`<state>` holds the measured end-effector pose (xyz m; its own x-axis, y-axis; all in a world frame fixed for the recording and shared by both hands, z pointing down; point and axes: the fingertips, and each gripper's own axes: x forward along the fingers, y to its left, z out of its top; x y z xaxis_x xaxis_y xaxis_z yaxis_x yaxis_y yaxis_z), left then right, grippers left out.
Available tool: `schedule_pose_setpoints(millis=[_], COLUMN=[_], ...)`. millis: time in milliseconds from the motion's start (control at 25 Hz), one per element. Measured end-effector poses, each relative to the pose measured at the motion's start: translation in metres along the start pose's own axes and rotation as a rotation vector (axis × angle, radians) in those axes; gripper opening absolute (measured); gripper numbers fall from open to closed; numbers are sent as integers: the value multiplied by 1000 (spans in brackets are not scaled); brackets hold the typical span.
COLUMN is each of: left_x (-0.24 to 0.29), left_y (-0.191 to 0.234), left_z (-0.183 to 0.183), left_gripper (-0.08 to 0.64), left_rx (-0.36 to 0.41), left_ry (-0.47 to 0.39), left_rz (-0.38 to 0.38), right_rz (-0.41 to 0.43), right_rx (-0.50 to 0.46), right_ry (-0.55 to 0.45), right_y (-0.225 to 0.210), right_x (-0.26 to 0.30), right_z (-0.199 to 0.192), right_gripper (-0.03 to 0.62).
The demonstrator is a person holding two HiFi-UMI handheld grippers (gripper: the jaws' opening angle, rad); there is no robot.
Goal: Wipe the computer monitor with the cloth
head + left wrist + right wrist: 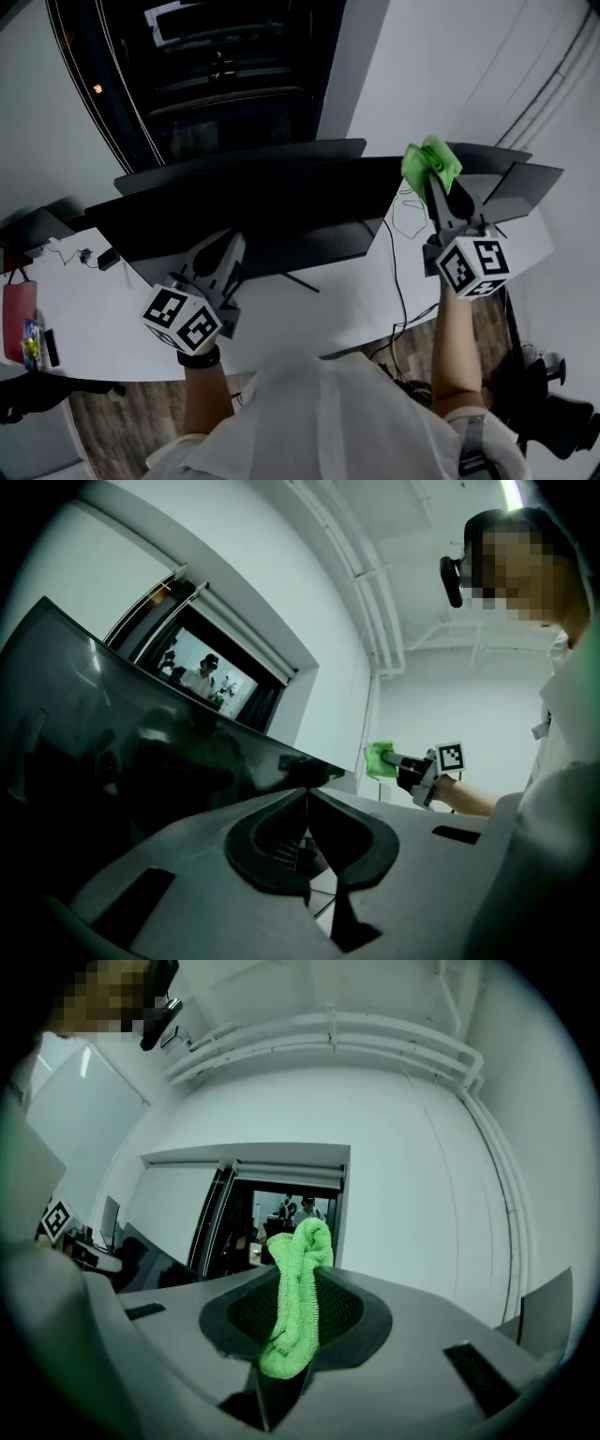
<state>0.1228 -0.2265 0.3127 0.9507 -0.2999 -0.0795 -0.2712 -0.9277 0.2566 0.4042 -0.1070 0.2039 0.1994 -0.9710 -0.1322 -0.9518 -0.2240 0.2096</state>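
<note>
Closest to the camera is the person's pale shirt (319,422), with both bare forearms reaching forward over the white worktop (328,305).

The left hand-held gripper (232,242) sits low on the left. Its jaws are pressed together with nothing between them, and the tips are right up near the lower edge of the monitor (281,206). I honestly can't tell if they're touching the screen or just short of it.

The right hand-held gripper (433,186) is held higher, over on the right side. It's pinching a bright green cloth (429,164), which bunches up out of the tips and also hangs down a bit between the jaws. The cloth is up by the monitor's top right corner, and again I can't say for sure whether it's touching.

A thin black cable (403,281) runs across the worktop below that corner and drops off the front edge. At the far left edge of the worktop there's a red flat thing (19,314).

The monitor is a wide, curved, dark one that spans most of the worktop, with the screen off and just showing reflections. Another dark panel (530,183) stands angled just past its right end.

Behind everything there's a white wall and a dark doorway (234,75).
</note>
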Motion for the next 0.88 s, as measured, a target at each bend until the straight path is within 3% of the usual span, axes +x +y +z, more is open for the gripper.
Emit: schedule_pose_setpoints(millis=[200, 400, 880], left_x=[3, 3, 4], left_y=[-2, -1, 4], left_z=[-6, -8, -14], left_gripper=[17, 17, 17], left_rx=[-14, -23, -33], left_ry=[2, 0, 8], left_rz=[4, 19, 28], right_rz=[-27, -23, 41], right_rx=[-99, -203, -128], right_ry=[-6, 62, 142], right_y=[-17, -20, -14], right_x=[34, 62, 74], right_z=[10, -8, -41], right_gripper=[72, 72, 72])
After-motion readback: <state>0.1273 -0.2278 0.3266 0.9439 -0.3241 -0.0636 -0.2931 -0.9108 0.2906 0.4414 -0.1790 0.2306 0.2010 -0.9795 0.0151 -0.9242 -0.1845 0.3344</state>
